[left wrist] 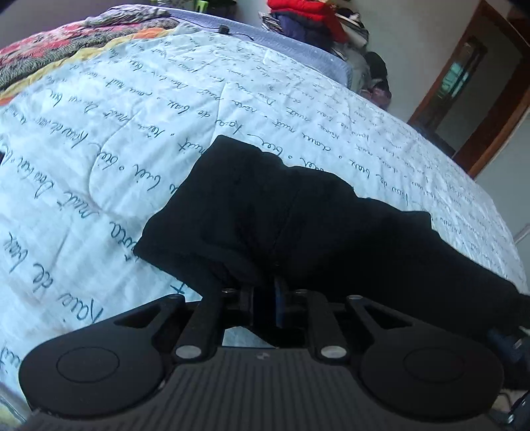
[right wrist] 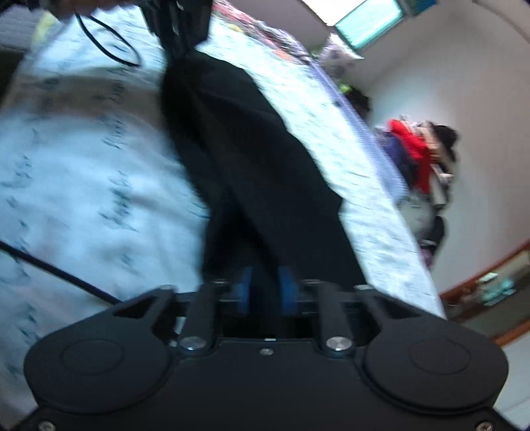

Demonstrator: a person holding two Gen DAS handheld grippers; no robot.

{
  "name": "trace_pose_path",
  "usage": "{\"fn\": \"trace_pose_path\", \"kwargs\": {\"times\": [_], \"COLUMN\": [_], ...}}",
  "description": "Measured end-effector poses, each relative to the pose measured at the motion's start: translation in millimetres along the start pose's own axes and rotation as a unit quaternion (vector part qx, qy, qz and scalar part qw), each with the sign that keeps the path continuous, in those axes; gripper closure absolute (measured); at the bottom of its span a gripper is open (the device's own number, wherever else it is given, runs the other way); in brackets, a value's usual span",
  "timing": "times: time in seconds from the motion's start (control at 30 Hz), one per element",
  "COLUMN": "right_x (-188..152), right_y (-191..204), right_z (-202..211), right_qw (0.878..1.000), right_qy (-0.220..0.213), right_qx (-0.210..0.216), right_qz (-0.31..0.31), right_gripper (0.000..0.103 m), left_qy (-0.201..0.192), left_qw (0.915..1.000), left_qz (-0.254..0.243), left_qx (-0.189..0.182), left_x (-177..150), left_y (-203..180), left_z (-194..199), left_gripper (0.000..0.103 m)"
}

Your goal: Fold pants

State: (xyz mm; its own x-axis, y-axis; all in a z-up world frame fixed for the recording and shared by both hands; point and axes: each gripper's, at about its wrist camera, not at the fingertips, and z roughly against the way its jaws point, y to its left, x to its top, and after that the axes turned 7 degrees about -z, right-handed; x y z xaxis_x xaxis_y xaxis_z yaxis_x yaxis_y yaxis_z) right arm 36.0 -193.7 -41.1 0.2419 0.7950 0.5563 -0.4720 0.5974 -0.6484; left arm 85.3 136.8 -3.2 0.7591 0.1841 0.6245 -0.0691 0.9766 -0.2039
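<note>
The black pants (left wrist: 298, 218) lie across a white quilt with blue script (left wrist: 132, 132) on a bed. My left gripper (left wrist: 265, 291) is shut on a bunched edge of the pants, which drape over its fingers and run off to the right. In the right wrist view, my right gripper (right wrist: 265, 288) is shut on the pants (right wrist: 238, 132), its blue pads (right wrist: 287, 291) pinching the cloth. The pants stretch from it up to the other gripper (right wrist: 179, 26) at the top. That view is blurred.
A floral blanket (left wrist: 66, 43) lies at the far left of the bed. A pile of red and dark clothes (left wrist: 308, 16) stands past the bed's far edge. A wooden door frame (left wrist: 490, 109) is on the right. Black cables (right wrist: 109, 46) cross the quilt.
</note>
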Motion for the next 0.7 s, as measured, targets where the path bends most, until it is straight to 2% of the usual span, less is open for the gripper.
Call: {"fn": "trace_pose_path", "kwargs": {"times": [0.03, 0.13, 0.17, 0.2, 0.23, 0.33, 0.5, 0.7], "right_x": [-3, -3, -2, -1, 0, 1, 5, -1], "right_y": [0, -1, -2, -4, -5, 1, 11, 27], "right_z": [0, -18, -25, -31, -35, -27, 9, -8], "right_qw": [1.000, 1.000, 1.000, 1.000, 1.000, 1.000, 0.999, 0.999], "right_qy": [-0.003, 0.001, 0.005, 0.014, 0.021, 0.012, 0.001, 0.020], "right_qx": [-0.008, -0.014, -0.013, -0.010, -0.003, -0.006, 0.032, 0.027], "right_qz": [0.008, 0.006, 0.003, -0.002, -0.010, -0.002, -0.013, 0.002], "right_gripper": [0.051, 0.052, 0.061, 0.074, 0.100, 0.101, 0.101, 0.101], "left_qy": [0.004, 0.012, 0.008, 0.005, 0.003, -0.008, -0.001, 0.006], "left_qw": [1.0000, 0.9996, 0.9995, 0.9994, 0.9994, 0.9996, 0.9996, 0.9996], "left_qz": [0.004, 0.026, 0.032, 0.034, 0.035, 0.022, 0.010, 0.011], "left_qx": [-0.001, -0.004, -0.004, -0.001, 0.002, 0.017, 0.027, 0.025], "left_x": [0, -1, -2, -3, -3, -4, -4, -6], "left_y": [1, 5, 6, 6, 6, 4, 8, 11], "left_z": [-3, -11, -11, -10, -9, 0, -1, -5], "left_gripper": [0.085, 0.084, 0.084, 0.084, 0.085, 0.087, 0.087, 0.081]}}
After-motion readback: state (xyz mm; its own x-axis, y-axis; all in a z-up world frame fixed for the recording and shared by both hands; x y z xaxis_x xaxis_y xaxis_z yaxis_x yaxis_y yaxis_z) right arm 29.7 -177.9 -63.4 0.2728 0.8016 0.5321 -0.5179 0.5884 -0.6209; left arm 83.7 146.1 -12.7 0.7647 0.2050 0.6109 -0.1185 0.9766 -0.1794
